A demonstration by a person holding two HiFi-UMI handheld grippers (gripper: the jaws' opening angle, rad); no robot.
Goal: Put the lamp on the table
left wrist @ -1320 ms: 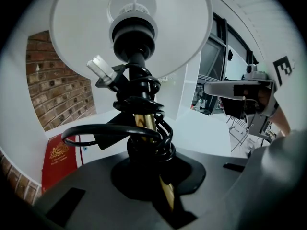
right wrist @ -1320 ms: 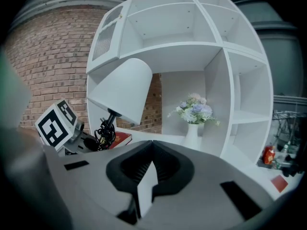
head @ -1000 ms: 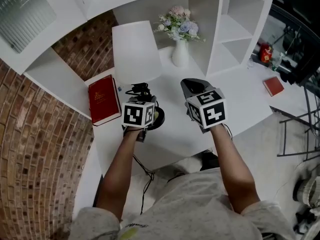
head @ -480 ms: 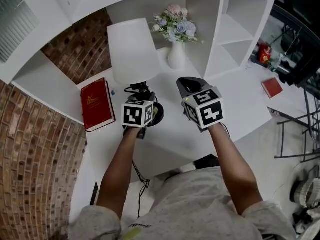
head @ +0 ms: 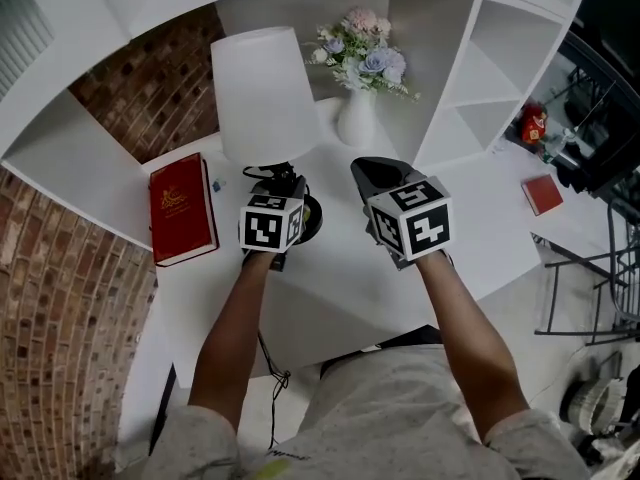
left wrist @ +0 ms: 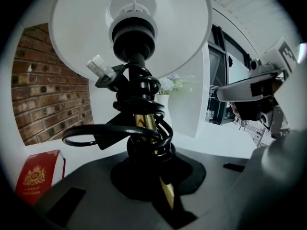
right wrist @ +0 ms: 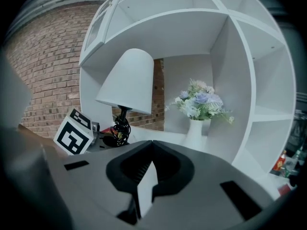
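White table [head: 340, 278], head view: red book [head: 180, 210] at left, flower vase [head: 357, 123] behind, lamp [head: 262, 93] upright between them. Left gripper view: your left claw [left wrist: 160, 181] clamps the lamp's brass stem [left wrist: 143, 123], cord [left wrist: 96, 138] coiled round it. Right gripper view: your right claw [right wrist: 152, 145] is closed on nothing, near the lamp.

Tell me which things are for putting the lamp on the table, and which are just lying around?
For the job:
- lamp, held by its stem in the left gripper
- white table

Just lying about:
- big red book
- vase of flowers
- small red book, far right
- right gripper, shut and empty
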